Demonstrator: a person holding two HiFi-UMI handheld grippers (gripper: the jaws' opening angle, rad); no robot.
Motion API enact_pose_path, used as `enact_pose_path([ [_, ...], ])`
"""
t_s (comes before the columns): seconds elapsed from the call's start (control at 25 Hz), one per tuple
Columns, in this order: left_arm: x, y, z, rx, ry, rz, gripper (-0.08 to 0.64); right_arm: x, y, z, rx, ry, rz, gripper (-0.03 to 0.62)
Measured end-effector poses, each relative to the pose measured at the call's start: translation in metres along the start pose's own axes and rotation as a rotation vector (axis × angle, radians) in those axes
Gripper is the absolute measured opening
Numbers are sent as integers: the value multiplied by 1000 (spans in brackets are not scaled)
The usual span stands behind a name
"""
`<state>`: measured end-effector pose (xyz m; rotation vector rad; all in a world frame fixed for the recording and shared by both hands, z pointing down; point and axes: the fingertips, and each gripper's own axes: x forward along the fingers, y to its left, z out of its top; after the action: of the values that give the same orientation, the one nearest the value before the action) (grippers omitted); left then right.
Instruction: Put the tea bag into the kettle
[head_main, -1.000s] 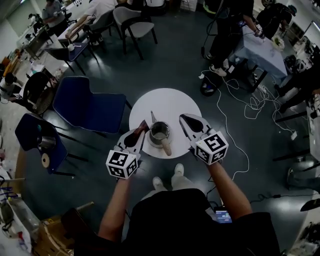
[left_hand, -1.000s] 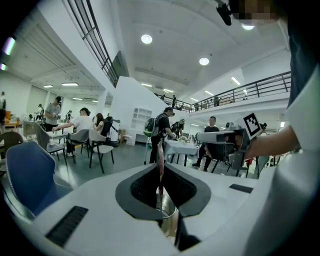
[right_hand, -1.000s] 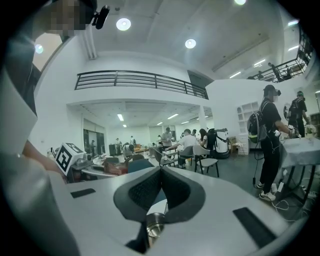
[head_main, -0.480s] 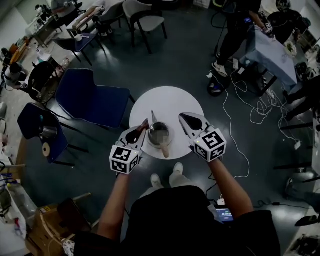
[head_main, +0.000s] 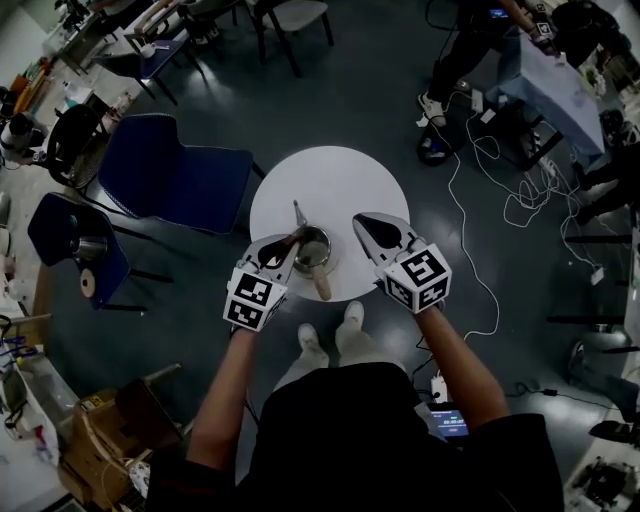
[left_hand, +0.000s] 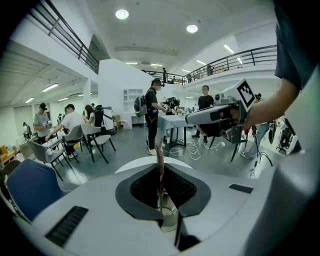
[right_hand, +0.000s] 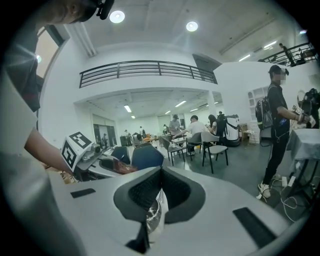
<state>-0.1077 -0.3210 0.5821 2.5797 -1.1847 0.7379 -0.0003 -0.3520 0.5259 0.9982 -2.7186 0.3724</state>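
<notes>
On the round white table (head_main: 335, 180) stands a small metal kettle (head_main: 312, 250) with a wooden handle (head_main: 321, 284) and a thin spout (head_main: 297, 213). My left gripper (head_main: 296, 239) is shut on a reddish-brown tea bag (head_main: 285, 240), its tips at the kettle's left rim. In the left gripper view the tea bag (left_hand: 160, 162) stands as a thin strip between the closed jaws of the left gripper (left_hand: 161, 170), with the kettle (left_hand: 169, 214) below. My right gripper (head_main: 358, 220) hovers just right of the kettle, shut and empty; the right gripper (right_hand: 160, 172) shows the kettle (right_hand: 151, 216) under its jaws.
Two blue chairs (head_main: 175, 185) (head_main: 62, 245) stand left of the table. White cables (head_main: 500, 200) trail over the floor at the right. The person's shoes (head_main: 330, 335) are at the table's near edge. Other people sit and stand at tables farther off.
My left gripper has carried the tea bag to the right, up to the kettle's rim. The right gripper has kept its place beside the kettle.
</notes>
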Motion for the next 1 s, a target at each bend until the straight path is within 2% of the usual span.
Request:
enact_pose_path([
  [0.24,31,-2,-15,73,84,-30,35,7,-10,-24,24,40,20,17],
  [0.48,50,4,-35,243,192,-57,35,18,-14,-40,41,65,32,17],
  [0.64,60,3,-44,303,241,-99,35,23,-15,-47,50,83,43,17],
  [0.8,64,0,-54,397,303,-134,35,22,-16,-51,56,94,42,17],
  [1.0,72,-5,-63,447,350,-169,35,19,-18,-62,70,106,37,17],
])
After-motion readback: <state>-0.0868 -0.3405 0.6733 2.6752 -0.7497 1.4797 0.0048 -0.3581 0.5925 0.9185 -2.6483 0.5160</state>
